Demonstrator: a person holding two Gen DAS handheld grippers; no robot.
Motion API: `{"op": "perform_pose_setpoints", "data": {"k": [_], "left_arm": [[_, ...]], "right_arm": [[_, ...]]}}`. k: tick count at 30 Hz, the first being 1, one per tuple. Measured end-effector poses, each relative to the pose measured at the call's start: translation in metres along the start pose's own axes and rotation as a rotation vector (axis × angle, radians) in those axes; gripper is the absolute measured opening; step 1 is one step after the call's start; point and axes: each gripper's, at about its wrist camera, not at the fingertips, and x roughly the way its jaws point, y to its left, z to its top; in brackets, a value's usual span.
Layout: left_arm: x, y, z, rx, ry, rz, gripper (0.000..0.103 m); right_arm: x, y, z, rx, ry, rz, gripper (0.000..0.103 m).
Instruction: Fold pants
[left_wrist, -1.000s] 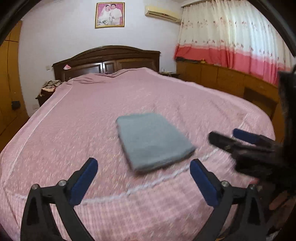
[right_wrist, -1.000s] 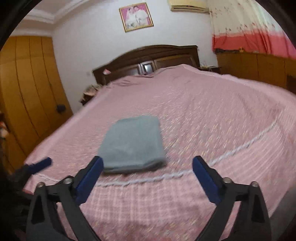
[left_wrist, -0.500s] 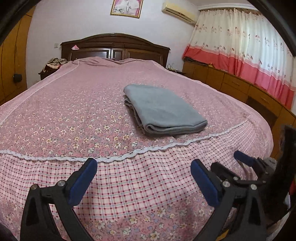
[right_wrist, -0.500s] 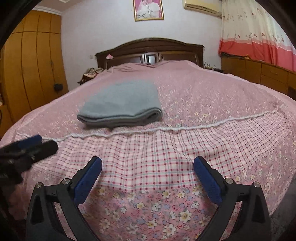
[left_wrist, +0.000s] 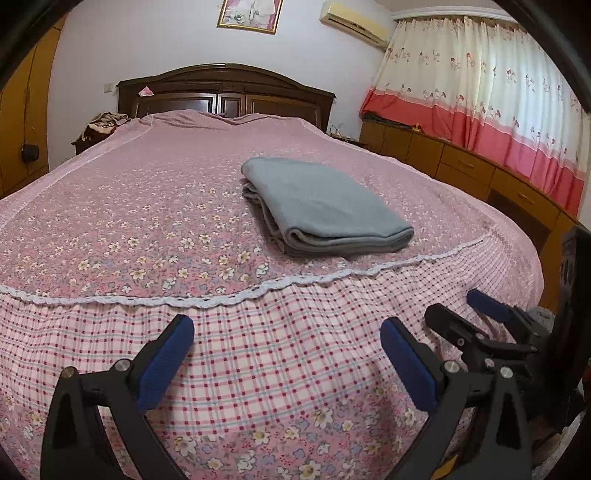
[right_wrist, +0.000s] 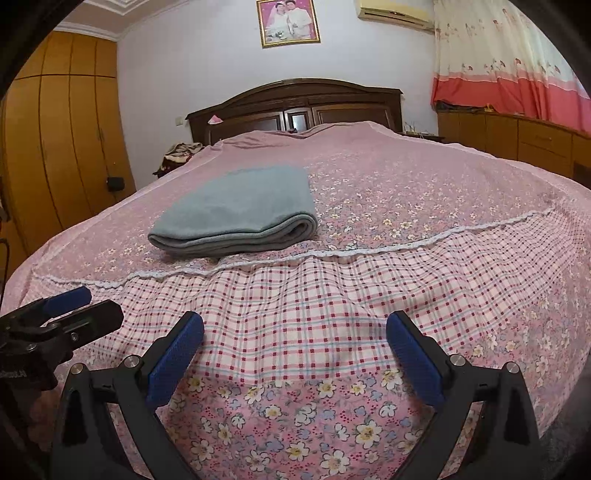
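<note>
- Left gripper (left_wrist: 286, 356): jaws spread wide, blue pads apart, nothing between them; it hangs over the checked skirt of the bedspread (left_wrist: 110, 206) at the foot of the bed
- Right gripper (right_wrist: 295, 352): jaws likewise spread wide and bare, over the same checked skirt, short of the white lace trim
- Each gripper shows in the other's view: the right one at the lower right edge of the left view, the left one at the lower left edge of the right view, its jaws parted there too
- Pants (left_wrist: 325, 208): grey, folded into a flat rectangular stack, lying on the floral top of the bed just beyond the lace trim; well apart from both grippers
- Left view shows the layered open edges along the stack's left side; right view shows the rounded fold at the near right corner
- Right view alone shows the orange wardrobe (right_wrist: 55, 147) along the left wall and the framed wedding portrait (right_wrist: 288, 22) in full; left view cuts the portrait at the top
- Left view gives more of the floral curtain (left_wrist: 480, 92) with its red band and the low wooden cabinets beneath
- Both views: dark wooden headboard (right_wrist: 295, 103), wall air conditioner (left_wrist: 354, 20)
- Writing: faint marks on the left gripper's body in the right view, too small to read
</note>
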Motion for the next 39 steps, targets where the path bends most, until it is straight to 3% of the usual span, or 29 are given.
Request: {"op": "perform_pose_setpoints", "data": {"k": [39], "left_arm": [[-0.012, 0.013, 0.0, -0.03, -0.008, -0.045, 0.103]], "right_arm": [[-0.005, -0.004, 0.002, 0.008, 0.003, 0.013, 0.101]]}}
